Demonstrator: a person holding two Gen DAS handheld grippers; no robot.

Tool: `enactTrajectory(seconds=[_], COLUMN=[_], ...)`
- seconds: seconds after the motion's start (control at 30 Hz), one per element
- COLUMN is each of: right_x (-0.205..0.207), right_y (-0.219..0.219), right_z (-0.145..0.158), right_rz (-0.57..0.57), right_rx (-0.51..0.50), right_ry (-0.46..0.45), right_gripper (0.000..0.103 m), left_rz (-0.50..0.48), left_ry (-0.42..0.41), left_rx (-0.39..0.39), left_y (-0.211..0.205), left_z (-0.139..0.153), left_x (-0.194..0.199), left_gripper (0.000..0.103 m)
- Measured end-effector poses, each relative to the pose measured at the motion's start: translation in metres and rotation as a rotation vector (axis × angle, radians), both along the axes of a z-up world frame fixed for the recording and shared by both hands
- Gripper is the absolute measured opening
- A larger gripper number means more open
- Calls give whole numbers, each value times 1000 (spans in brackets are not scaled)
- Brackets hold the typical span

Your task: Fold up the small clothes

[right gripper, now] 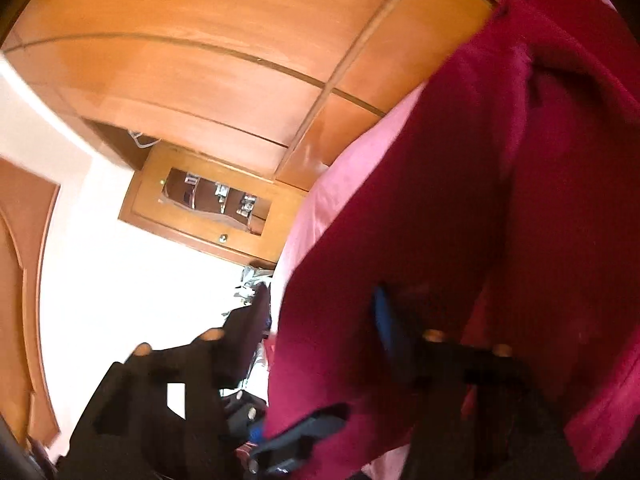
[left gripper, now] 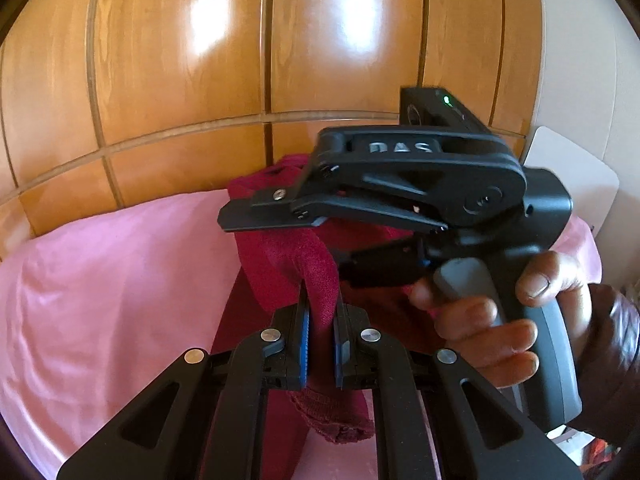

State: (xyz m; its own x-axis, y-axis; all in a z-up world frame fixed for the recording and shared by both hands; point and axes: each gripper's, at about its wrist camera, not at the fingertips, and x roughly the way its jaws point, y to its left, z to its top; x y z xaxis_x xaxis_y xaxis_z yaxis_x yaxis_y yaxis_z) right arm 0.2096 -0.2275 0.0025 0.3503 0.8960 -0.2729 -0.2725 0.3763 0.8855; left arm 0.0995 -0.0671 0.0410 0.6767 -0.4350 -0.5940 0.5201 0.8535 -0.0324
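Two blue-padded fingers (left gripper: 305, 340) of your left gripper (left gripper: 322, 344) stood a narrow gap apart with a strip of the dark red knit garment (left gripper: 296, 268) running up between them; the cloth filled the gap, so you appeared to have it pinched, loosely at best. Your right gripper (left gripper: 280, 216) crossed just above, its jaws nearly together over the same red fabric, though from the left camera you could not tell whether they truly clamped it; from its own camera the garment (right gripper: 460, 200) smothered the fingers in blur. The garment hung lifted over the pink bedcover (left gripper: 120, 280), near its far edge by the wooden panelled headboard (left gripper: 180, 60). Your right hand (left gripper: 492, 320) squeezed the trigger. To do this step well, I judged you needed firm grips on two matching corners, the cloth drawn taut between them, before laying it flat on the cover. Raised lettering on the right gripper's arm (left gripper: 400, 147) read, upside down, something like "DAS".
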Motion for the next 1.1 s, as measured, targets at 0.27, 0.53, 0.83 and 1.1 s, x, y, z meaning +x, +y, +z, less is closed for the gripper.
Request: enactTrajectory(seconds=[0.27,0.53,0.83,1.1], right_x=[-6,-25,-15,-18], right_y=[-74,-175,-260,-271], right_z=[25,54,47,8], right_rz=[-299,-671,-973,-932], right_rx=[-211,-655,-1073,-1175], right_ry=[-88,-111,46,212], right_gripper=[7,7,7,14], left_rz=[17,113,216,195], left_ry=[-4,99,220,264], left_rx=[-50,-15,134,167], left_y=[11,38,64,70], left_z=[-4,-36,-95,-118], left_x=[-4,17,33,35], left_gripper=[70,70,70,70])
